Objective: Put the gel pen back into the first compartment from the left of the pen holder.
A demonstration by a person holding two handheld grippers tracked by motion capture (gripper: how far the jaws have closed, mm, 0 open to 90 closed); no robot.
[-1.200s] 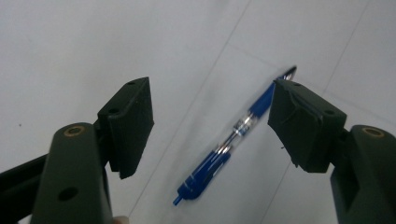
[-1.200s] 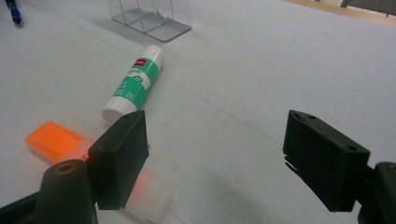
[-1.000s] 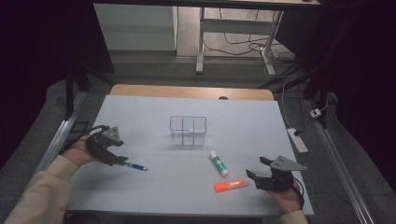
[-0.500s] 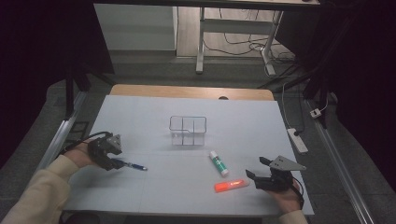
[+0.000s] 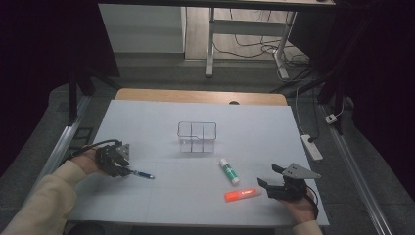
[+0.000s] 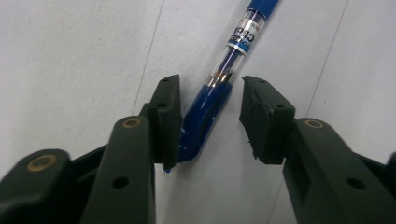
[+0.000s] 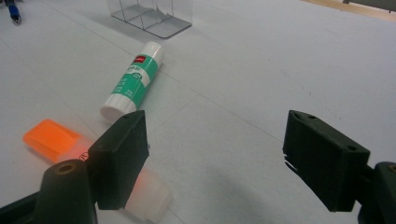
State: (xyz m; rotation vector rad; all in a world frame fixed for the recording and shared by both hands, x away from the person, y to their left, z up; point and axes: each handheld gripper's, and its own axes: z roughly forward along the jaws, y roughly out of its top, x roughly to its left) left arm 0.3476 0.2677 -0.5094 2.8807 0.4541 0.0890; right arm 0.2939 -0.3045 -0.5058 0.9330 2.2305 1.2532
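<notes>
Left tongs [image 6: 210, 121] lower, just closing around the blue pen [image 6: 219, 93], one pad touching; right tongs [image 7: 215, 158] wide, empty.

Lab-style recording room, white-covered table [image 5: 147, 122], dark curtains [image 5: 372, 73], power strip [image 5: 311, 147], loose floor cables [image 5: 254, 46]

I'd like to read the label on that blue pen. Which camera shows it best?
The left gripper view: the blue pen lies large between the tool's closing jaws, its print visible. The high view shows it small; the right gripper view catches just its end.
</notes>
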